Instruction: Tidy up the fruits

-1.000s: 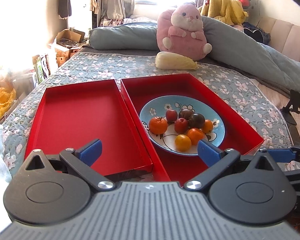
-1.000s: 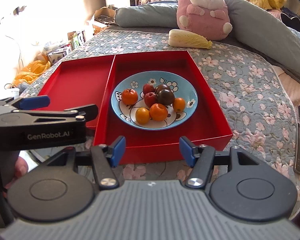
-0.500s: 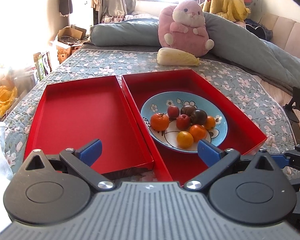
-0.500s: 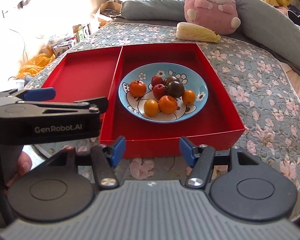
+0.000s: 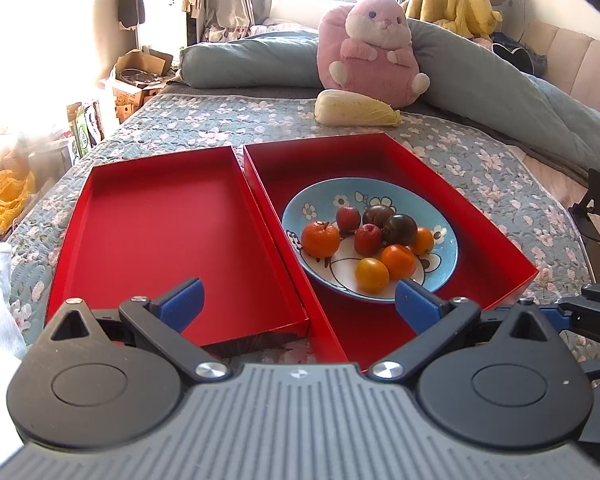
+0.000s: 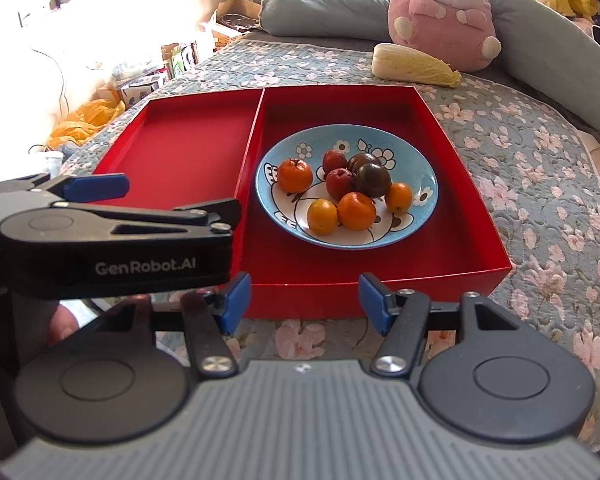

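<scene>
Left hand-held gripper (image 5: pixel 298 300) spread wide, fruit (image 5: pixel 370 238) on blue plate (image 5: pixel 446 268), right red tray (image 5: pixel 496 224)

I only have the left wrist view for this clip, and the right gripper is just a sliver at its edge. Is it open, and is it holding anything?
Observer: In the right wrist view, the right gripper is open and holds nothing.
Operator: Where is it relative to the tray with the plate?
Observer: Its fingertips sit in front of the near outer wall of the right red tray, well short of the plate.
Operator: And my own gripper, seen from outside?
Observer: The left gripper shows side-on, over the near end of the left red tray, touching no fruit.
</scene>
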